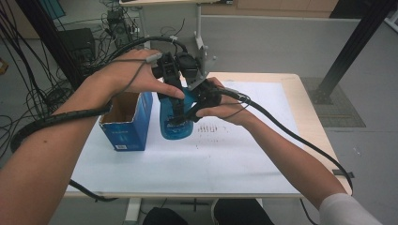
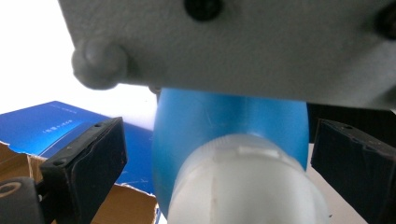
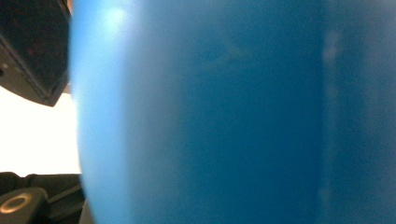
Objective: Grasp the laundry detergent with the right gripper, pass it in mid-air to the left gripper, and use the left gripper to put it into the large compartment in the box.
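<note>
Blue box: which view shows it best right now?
High view: the blue box stands open-topped on the table, left of the bottle. Left gripper view catches a corner behind its jaw. Right gripper view has the bottle close up.

— What sits where on the table (image 1: 281,84)?
— A sheet of paper (image 1: 244,154) covers most of the tabletop. An open cardboard box (image 1: 126,123) stands on it at centre left of the frame, and a bottle (image 1: 176,123) is just right of the box, near frame centre.
— And the grippers?
— Both meet above the bottle. The left gripper (image 1: 174,91) comes in from the upper left; the right gripper (image 1: 197,105) sits against the bottle's right side.
— Closer up?
— In the left gripper view the bottle (image 2: 224,130), cap (image 2: 243,186) nearest the camera, lies between the jaws, with the box (image 2: 56,126) at lower left. In the right gripper view the bottle (image 3: 224,112) crowds the lens.
— Behind the table?
— Cables (image 1: 28,70) hang at upper left.
</note>
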A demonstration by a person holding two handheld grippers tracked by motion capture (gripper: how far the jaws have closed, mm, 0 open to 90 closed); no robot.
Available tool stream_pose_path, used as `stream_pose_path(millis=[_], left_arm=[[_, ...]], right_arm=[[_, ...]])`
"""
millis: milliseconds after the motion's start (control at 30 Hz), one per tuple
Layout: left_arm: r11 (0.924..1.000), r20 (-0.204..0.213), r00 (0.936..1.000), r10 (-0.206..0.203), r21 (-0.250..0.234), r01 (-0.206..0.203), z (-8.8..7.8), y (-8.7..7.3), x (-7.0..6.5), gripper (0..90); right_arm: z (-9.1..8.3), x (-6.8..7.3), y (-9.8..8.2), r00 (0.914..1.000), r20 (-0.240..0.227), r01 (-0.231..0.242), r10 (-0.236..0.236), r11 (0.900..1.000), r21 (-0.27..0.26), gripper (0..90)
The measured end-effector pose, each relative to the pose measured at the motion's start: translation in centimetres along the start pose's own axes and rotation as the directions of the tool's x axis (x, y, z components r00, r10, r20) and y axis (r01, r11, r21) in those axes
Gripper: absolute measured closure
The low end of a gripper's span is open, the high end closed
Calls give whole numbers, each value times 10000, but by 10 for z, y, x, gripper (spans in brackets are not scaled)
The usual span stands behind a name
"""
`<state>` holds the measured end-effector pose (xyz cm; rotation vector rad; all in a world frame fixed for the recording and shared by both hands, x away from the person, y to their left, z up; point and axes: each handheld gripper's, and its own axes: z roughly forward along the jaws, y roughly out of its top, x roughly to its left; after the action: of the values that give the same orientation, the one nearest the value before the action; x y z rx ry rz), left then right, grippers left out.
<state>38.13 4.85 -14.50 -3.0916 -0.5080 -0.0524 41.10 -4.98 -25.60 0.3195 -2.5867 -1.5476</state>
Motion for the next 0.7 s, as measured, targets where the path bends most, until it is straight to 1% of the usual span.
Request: stream_pose_path(millis=[133,167,333,367,400,433,467,533,700], left_arm=[[10000,4,10000,0,-8,0,0,-1,0,42],[10000,16,10000,-9,-13,9,0,-1,0,42],[10000,8,10000,24,61,-24,1,-1,0,41],[10000,24,10000,50,68,-51,1,-1,-1,41],[10000,24,10000,50,68,-51,1,-1,-1,42],[10000,15,10000,77,56,-77,1,-1,0,41],[10000,5,10000,38,8,-38,1,-1,-1,41],[9999,-3,10000,80,86,-80,0,-1,-1,43],[9999,-17,10000,95,77,-95,-1,-1,0,42]], right_arm=[[0,0,0,10000,-33,14,-14,10000,3,438],[0,1,0,10000,-32,-72,72,10000,23,438],[1,1,0,10000,-20,-86,87,10000,36,438],[1,-1,-1,9999,-33,106,-106,9999,-25,438],[1,-1,-1,9999,-33,106,-106,9999,-25,438],[1,1,0,10000,-41,-48,48,10000,25,438],[1,1,0,10000,-41,-48,48,10000,25,438],[2,1,0,10000,-25,-8,8,10000,40,438],[1,1,0,10000,-4,-31,31,10000,31,438]])
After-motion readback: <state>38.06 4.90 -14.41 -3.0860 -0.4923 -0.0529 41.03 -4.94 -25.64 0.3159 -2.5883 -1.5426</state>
